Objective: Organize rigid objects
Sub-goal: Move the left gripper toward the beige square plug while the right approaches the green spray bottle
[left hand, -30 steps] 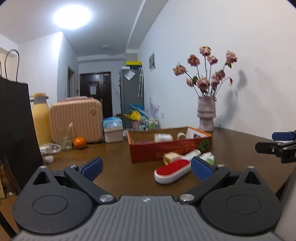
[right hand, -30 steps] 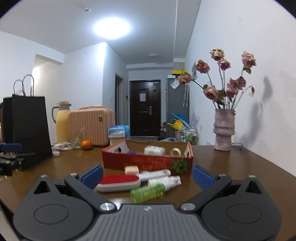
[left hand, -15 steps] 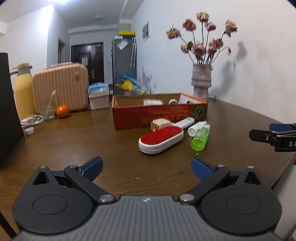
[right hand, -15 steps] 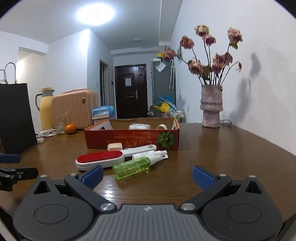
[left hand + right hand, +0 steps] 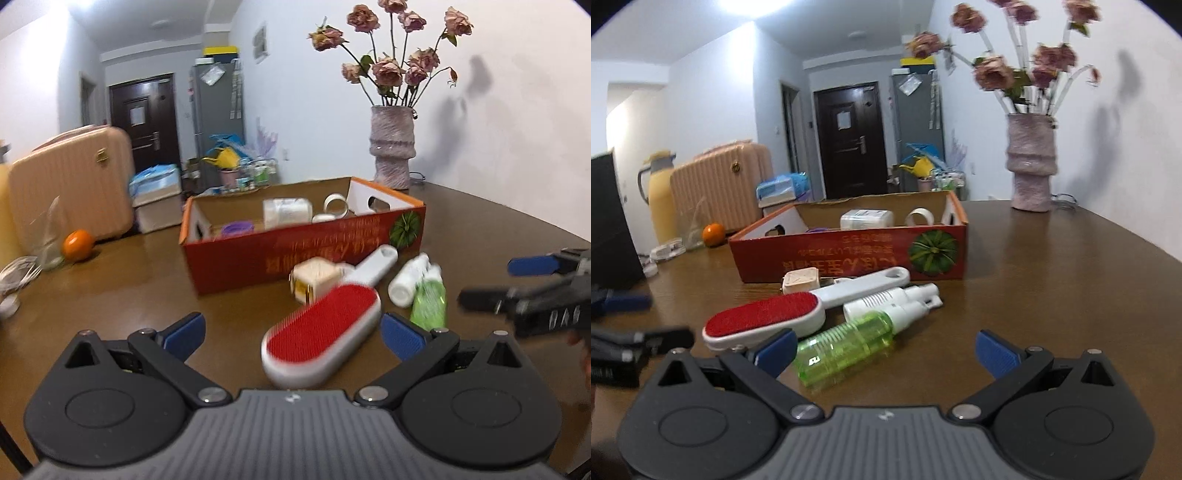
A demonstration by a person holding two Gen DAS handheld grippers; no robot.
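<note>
Left wrist view: left gripper (image 5: 291,330) has dropped and closed in since 0.5 s ago, jaws spread wide and empty, lint brush (image 5: 325,332) now lying right between them on the desk just in front of the red box (image 5: 306,254), with a small cube (image 5: 314,280), white bottle (image 5: 408,282) and green bottle (image 5: 428,301) beside it. Right wrist view: right gripper (image 5: 884,349) also moved in, jaws spread, nothing held, green bottle (image 5: 846,345) lying by its left finger. Looks like 2 pickups are set up, nothing grasped yet.
</note>
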